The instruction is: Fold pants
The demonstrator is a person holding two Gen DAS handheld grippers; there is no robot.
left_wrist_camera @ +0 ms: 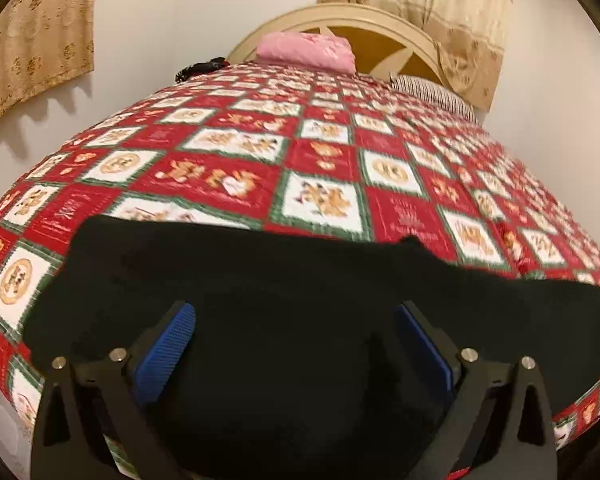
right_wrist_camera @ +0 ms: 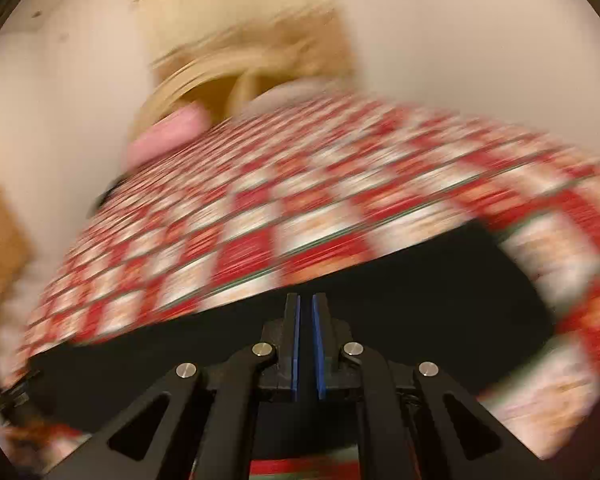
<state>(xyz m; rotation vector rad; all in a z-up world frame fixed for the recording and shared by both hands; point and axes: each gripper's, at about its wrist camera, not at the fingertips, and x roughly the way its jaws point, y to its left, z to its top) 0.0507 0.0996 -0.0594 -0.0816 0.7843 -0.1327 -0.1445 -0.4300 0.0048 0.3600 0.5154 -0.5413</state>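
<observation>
The left gripper (left_wrist_camera: 294, 312) is held wide open, its 2 blue pads (left_wrist_camera: 166, 350) apart above the black pants (left_wrist_camera: 260, 280). The right gripper (right_wrist_camera: 306, 304) is seen almost closed, with only a thin gap and nothing clearly pinched. The pants are spread flat on the red and white quilt (left_wrist_camera: 324, 156), with a pink pillow (left_wrist_camera: 306, 51) far behind.

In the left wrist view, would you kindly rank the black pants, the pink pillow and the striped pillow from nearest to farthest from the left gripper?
1. Black pants, directly under the open left gripper.
2. Striped pillow, far right, near the headboard.
3. Pink pillow, against the headboard, centre; only slightly beyond the striped one.
</observation>
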